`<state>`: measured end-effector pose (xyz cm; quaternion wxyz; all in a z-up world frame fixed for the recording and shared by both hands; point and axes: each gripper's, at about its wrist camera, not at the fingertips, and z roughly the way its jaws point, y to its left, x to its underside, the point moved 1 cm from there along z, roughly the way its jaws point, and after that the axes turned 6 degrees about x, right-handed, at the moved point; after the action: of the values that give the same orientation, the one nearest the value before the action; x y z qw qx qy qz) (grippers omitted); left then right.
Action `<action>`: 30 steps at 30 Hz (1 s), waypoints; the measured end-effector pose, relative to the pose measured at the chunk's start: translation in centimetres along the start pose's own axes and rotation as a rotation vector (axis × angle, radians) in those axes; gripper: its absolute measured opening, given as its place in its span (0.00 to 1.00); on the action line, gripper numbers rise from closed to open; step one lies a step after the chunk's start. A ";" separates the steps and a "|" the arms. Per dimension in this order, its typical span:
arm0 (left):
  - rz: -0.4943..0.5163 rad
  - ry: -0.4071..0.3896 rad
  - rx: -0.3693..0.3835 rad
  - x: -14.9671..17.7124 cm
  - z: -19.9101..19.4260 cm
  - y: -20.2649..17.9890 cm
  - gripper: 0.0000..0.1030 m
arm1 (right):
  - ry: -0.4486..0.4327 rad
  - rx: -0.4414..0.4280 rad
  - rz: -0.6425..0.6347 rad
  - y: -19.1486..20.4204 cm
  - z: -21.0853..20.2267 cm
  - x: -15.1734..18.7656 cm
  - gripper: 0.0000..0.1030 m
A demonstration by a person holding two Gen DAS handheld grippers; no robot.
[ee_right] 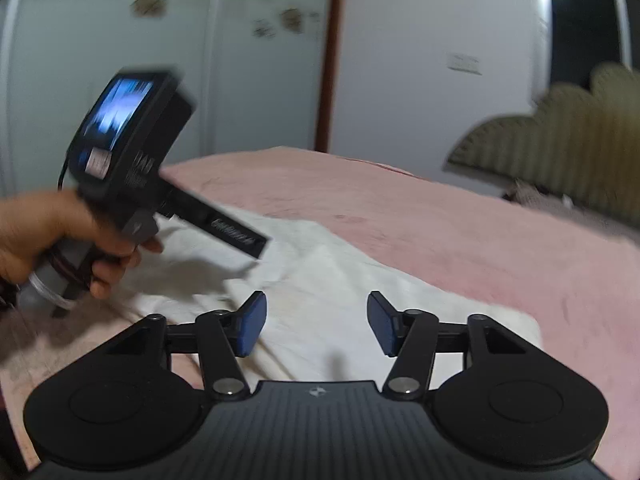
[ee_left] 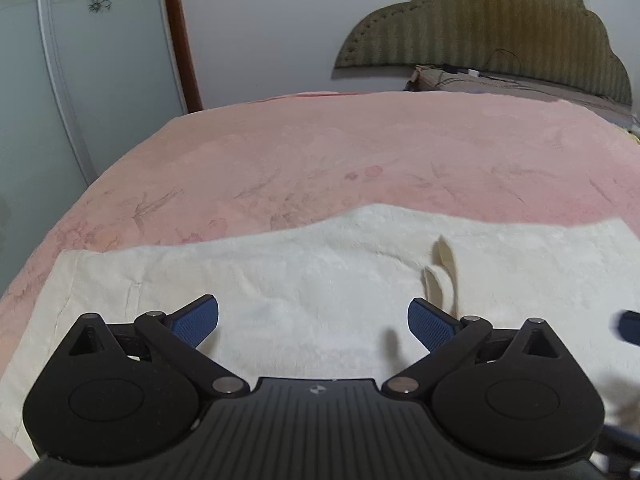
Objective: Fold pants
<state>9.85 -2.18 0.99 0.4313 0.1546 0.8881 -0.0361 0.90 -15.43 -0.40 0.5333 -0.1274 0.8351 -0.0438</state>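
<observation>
Dim, soft indoor light, colours a bit washed. Left wrist view mostly sharp; strong fisheye bend at edges, dark corner vignette. Right wrist view motion-blurred throughout, esp. the left gripper (ee_right: 256,246) and wall. Soft shadows on the pants (ee_left: 304,280). Bright glare spot top right.

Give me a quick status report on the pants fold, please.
Left gripper open, empty, over the pants. Right gripper open, empty. Pants flat on pink blanket, drawstring loose. Nothing obstructing.
</observation>
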 end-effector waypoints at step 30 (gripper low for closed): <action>0.111 0.034 0.092 0.6 3.9 -6.7 1.00 | 0.064 -0.018 -0.223 4.3 1.9 3.1 0.10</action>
<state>10.40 -9.16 -2.39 0.4098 0.2237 0.8829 -0.0503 0.70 -11.97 -4.87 0.4972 -0.2227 0.8327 -0.0992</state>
